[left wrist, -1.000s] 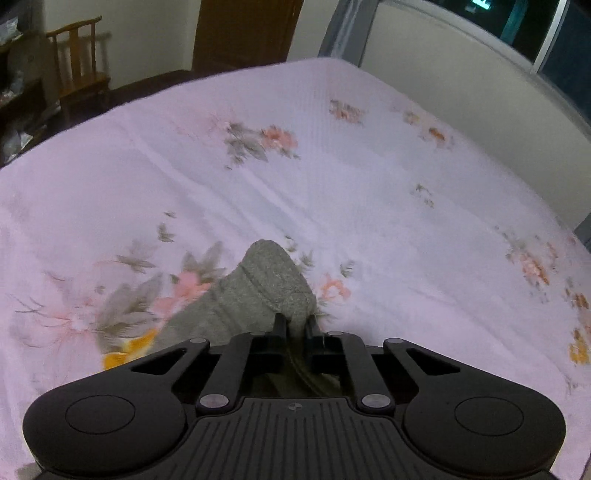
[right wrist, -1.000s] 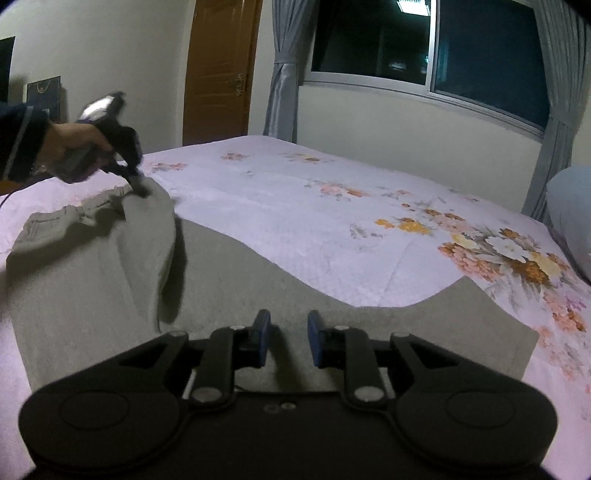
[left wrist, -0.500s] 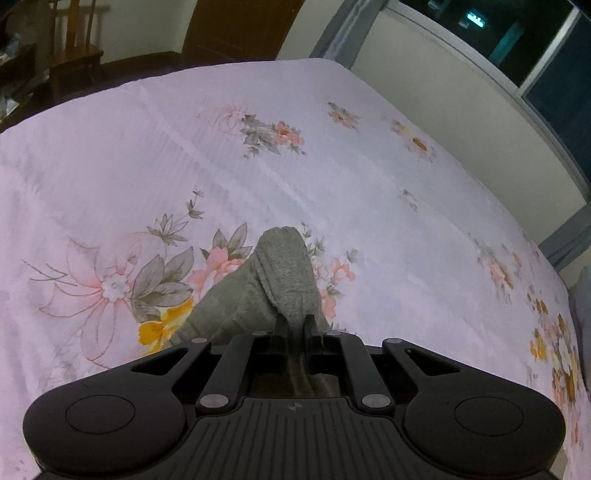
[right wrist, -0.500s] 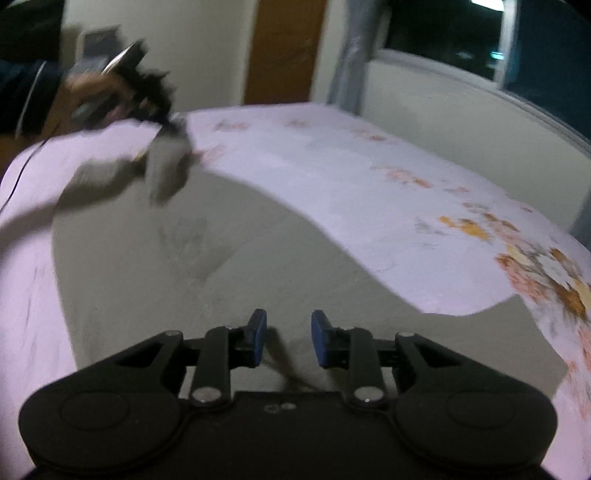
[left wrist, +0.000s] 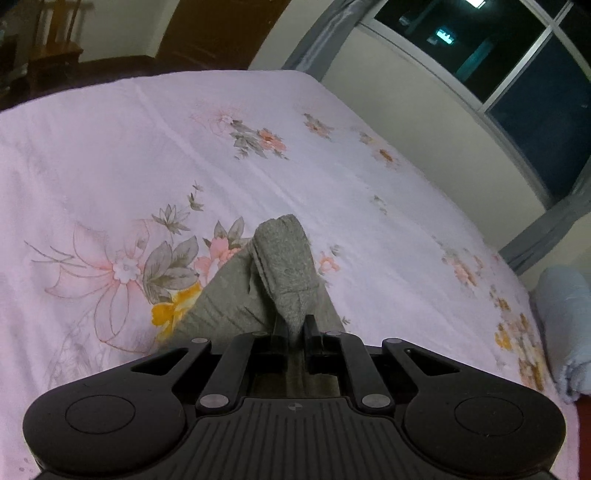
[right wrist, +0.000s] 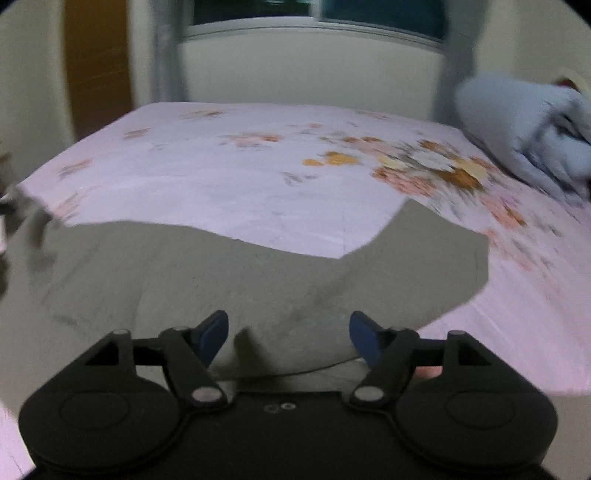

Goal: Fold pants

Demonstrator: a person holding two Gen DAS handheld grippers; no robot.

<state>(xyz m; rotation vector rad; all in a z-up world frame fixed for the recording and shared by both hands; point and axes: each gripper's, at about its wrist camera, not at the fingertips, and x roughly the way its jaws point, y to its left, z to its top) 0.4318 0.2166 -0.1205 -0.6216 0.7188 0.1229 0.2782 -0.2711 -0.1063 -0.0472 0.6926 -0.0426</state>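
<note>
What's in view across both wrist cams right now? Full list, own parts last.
pants: 1, grey, spread on the bed; a bunched part is raised in the left grip
bedsheet: 1, pink with floral print, covers the bed
rolled blanket: 1, light blue, far right end of the bed
window: 1, dark glass, wall beyond the bed
curtains: grey, beside the window
door: 1, brown wood, far wall
chair: 1, wooden, far left corner
left hand-held gripper: 1, black, shut on the pants
right hand-held gripper: 1, black with blue pads, open over the pants
</note>
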